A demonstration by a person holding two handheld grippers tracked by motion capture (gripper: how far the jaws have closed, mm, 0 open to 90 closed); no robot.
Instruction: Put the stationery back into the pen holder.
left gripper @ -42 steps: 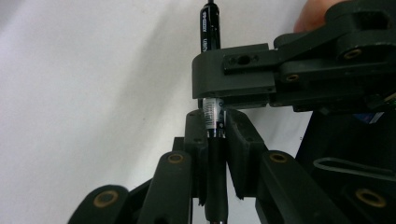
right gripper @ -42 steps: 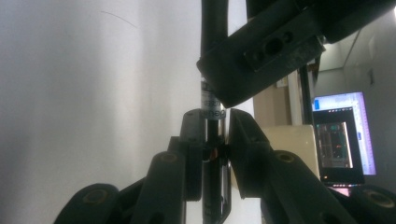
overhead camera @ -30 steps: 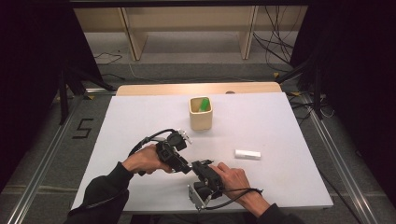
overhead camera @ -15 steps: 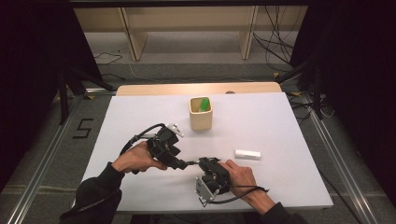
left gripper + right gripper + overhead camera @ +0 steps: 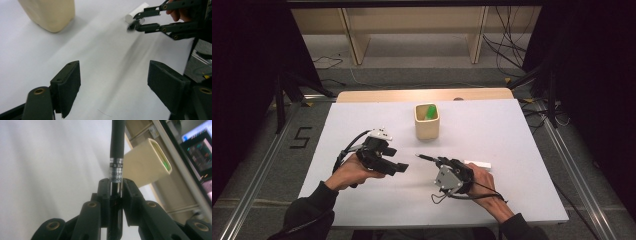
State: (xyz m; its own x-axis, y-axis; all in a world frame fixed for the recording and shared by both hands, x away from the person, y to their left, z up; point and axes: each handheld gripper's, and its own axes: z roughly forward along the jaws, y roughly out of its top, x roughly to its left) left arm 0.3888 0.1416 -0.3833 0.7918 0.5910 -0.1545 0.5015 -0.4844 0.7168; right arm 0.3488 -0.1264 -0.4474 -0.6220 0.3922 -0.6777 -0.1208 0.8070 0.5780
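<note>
Right tool point(image 5: 438, 162) is clamped shut on a black pen point(image 5: 117, 150), held above the bench point(image 5: 522, 200) near its front edge. Left tool point(image 5: 398, 168) is held wide apart, with nothing in it. One green pen point(image 5: 430, 111) is already stood in the cream cup point(image 5: 427, 128). The black pen is judged still to be dropped in; a white eraser point(image 5: 478, 163) is left lying beside the right tool.

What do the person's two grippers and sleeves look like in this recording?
Both are black hand-held tools with two flat-padded jaws on pinned link arms. The left gripper carries a small white block on top and trails a looping black cable. The right gripper has a grey three-cornered plate on top and a thin black cable. Both sleeves are dark and reach the wrists.
</note>
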